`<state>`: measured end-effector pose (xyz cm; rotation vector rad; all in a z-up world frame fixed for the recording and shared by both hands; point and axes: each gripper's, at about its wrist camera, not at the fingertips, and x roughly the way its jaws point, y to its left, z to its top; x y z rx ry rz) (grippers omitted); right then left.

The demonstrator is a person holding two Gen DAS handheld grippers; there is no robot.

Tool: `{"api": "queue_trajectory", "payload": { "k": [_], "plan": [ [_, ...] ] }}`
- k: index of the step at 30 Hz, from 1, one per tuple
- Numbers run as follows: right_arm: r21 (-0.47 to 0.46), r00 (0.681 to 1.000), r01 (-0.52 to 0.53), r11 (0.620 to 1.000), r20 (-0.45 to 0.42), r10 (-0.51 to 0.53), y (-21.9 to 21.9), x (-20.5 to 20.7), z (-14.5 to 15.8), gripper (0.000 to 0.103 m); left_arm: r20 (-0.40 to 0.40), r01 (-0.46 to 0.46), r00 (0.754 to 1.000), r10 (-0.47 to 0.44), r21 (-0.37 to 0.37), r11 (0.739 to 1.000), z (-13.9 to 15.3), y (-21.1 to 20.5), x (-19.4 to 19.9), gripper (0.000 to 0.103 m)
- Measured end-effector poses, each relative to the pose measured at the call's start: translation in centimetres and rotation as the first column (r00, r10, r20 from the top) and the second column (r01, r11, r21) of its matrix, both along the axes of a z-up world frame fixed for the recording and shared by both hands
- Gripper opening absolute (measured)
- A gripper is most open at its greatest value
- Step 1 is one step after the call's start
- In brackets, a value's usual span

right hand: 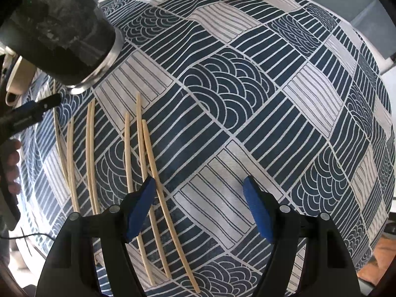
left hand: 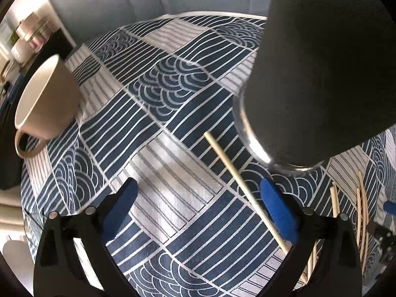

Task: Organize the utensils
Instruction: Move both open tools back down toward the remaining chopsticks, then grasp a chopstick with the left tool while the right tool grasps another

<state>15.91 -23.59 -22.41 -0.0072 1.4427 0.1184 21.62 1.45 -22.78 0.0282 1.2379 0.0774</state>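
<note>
Pale wooden chopsticks lie on a table under a blue-and-white patterned cloth [right hand: 247, 128]. In the right wrist view several of them [right hand: 90, 148] spread over the left half. One long chopstick [right hand: 149, 148] runs just inside the left blue pad of my right gripper [right hand: 199, 209], which hangs open above the cloth. In the left wrist view a single chopstick [left hand: 231, 168] crosses diagonally and passes under the right pad of my left gripper [left hand: 200, 210], whose fingers are spread wide with no pad pressing on anything. More chopsticks [left hand: 361, 210] lie at its right edge.
A tall black tumbler with a steel base [left hand: 321, 61] [right hand: 61, 29] stands on the cloth just beyond the chopsticks. A beige mug [left hand: 47, 99] [right hand: 18, 79] sits further left. A person's hand [right hand: 11, 163] holds the left gripper [right hand: 29, 110].
</note>
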Motion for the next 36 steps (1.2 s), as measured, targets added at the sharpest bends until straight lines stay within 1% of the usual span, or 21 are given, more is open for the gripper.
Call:
{"api": "queue_trajectory", "payload": {
  "k": [5, 7, 11, 13, 15, 16, 18, 19, 21, 22, 23, 24, 25, 26, 27, 29, 32, 34, 35, 36],
  "plan": [
    [-0.047, 0.998, -0.059, 0.997, 0.022, 0.06, 1.6, 0.1, -0.4, 0.074, -0.018, -0.057, 0.998, 0.057, -0.027, 0.998, 0.0, 0.3, 0.0, 0.099],
    [-0.047, 0.998, -0.052, 0.998, 0.023, 0.053, 1.8, 0.1, -0.5, 0.075, -0.025, -0.07, 0.997, 0.07, -0.025, 0.997, 0.0, 0.3, 0.0, 0.099],
    [-0.039, 0.998, -0.045, 0.998, 0.033, 0.046, 1.6, 0.1, -0.7, 0.075, -0.034, -0.053, 0.998, 0.052, -0.025, 0.998, 0.1, 0.3, 0.0, 0.099],
    [-0.037, 0.998, -0.054, 0.998, 0.038, 0.055, 1.4, 0.0, -0.6, 0.07, -0.033, -0.03, 0.999, 0.029, -0.029, 0.999, -0.1, 0.3, 0.3, 0.099],
    [-0.033, 0.998, -0.054, 0.998, 0.042, 0.055, 1.1, -0.2, -0.4, 0.06, -0.033, -0.016, 0.999, 0.015, -0.033, 0.999, -0.1, 0.5, 0.5, 0.096],
    [-0.035, 0.998, -0.05, 0.998, 0.047, 0.051, 0.8, -0.3, -0.3, 0.056, -0.027, -0.005, 1.0, 0.004, -0.034, 0.999, 0.0, 0.6, 0.5, 0.094],
    [-0.031, 0.998, -0.035, 0.999, 0.059, 0.036, 0.0, -0.9, -0.6, 0.042, -0.011, 0.019, 1.0, -0.02, -0.034, 0.999, 0.4, 0.7, 0.1, 0.082],
    [-0.03, 0.997, -0.027, 0.999, 0.064, 0.029, -0.3, -1.1, -0.6, 0.039, -0.005, 0.033, 0.999, -0.034, -0.034, 0.999, 0.6, 0.7, -0.1, 0.078],
    [-0.034, 0.997, -0.026, 0.999, 0.073, 0.028, -0.9, -1.6, -0.4, 0.026, 0.002, 0.056, 0.998, -0.056, -0.038, 0.998, 1.0, 1.0, -0.5, 0.058],
    [-0.039, 0.997, -0.026, 0.999, 0.073, 0.029, -1.5, -1.7, -0.3, 0.021, 0.002, 0.061, 0.998, -0.061, -0.038, 0.997, 1.2, 1.2, -0.6, 0.053],
    [-0.04, 0.997, -0.026, 0.999, 0.071, 0.029, -1.6, -1.7, -0.3, 0.014, 0.002, 0.062, 0.998, -0.062, -0.038, 0.997, 1.3, 1.6, -0.7, 0.042],
    [-0.039, 0.997, -0.027, 0.999, 0.068, 0.029, -1.8, -1.9, -0.4, 0.011, 0.001, 0.063, 0.998, -0.063, -0.041, 0.997, 1.4, 1.9, -0.9, 0.03],
    [-0.038, 0.997, -0.029, 0.999, 0.067, 0.032, -2.0, -1.9, -0.4, 0.01, -0.002, 0.064, 0.998, -0.064, -0.049, 0.997, 1.5, 2.5, -1.0, 0.024],
    [-0.035, 0.997, -0.03, 0.999, 0.067, 0.033, -2.3, -2.0, -0.2, 0.008, -0.006, 0.06, 0.998, -0.06, -0.057, 0.997, 1.6, 3.1, -1.0, 0.012],
    [-0.03, 0.998, -0.028, 0.999, 0.063, 0.029, -2.7, -2.0, -0.2, 0.006, -0.014, 0.056, 0.998, -0.058, -0.076, 0.995, 1.5, 3.7, -1.0, 0.006],
    [-0.011, 0.998, -0.016, 1.0, 0.057, 0.017, -3.8, -1.9, 0.1, 0.006, -0.03, 0.045, 0.998, -0.048, -0.099, 0.994, 1.4, 4.5, -1.0, 0.005],
    [0.055, 0.998, 0.042, 0.998, 0.035, -0.044, -5.6, -1.8, -0.1, 0.005, -0.081, 0.014, 0.996, -0.027, -0.161, 0.987, 1.6, 5.5, -1.3, 0.005],
    [0.089, 0.998, 0.059, 0.994, 0.03, -0.062, -6.4, -1.8, 0.0, 0.005, -0.104, 0.014, 0.994, -0.032, -0.166, 0.986, 1.8, 5.4, -1.7, 0.004],
    [0.114, 0.997, 0.065, 0.991, 0.025, -0.068, -6.9, -1.9, 0.2, 0.0, -0.113, 0.006, 0.993, -0.024, -0.158, 0.987, 1.9, 5.6, -2.0, 0.004],
    [0.132, 0.997, 0.067, 0.989, 0.022, -0.071, -7.3, -1.7, 0.3, 0.0, -0.122, -0.009, 0.992, -0.01, -0.16, 0.987, 2.1, 5.9, -2.3, 0.004]
  ]
}}
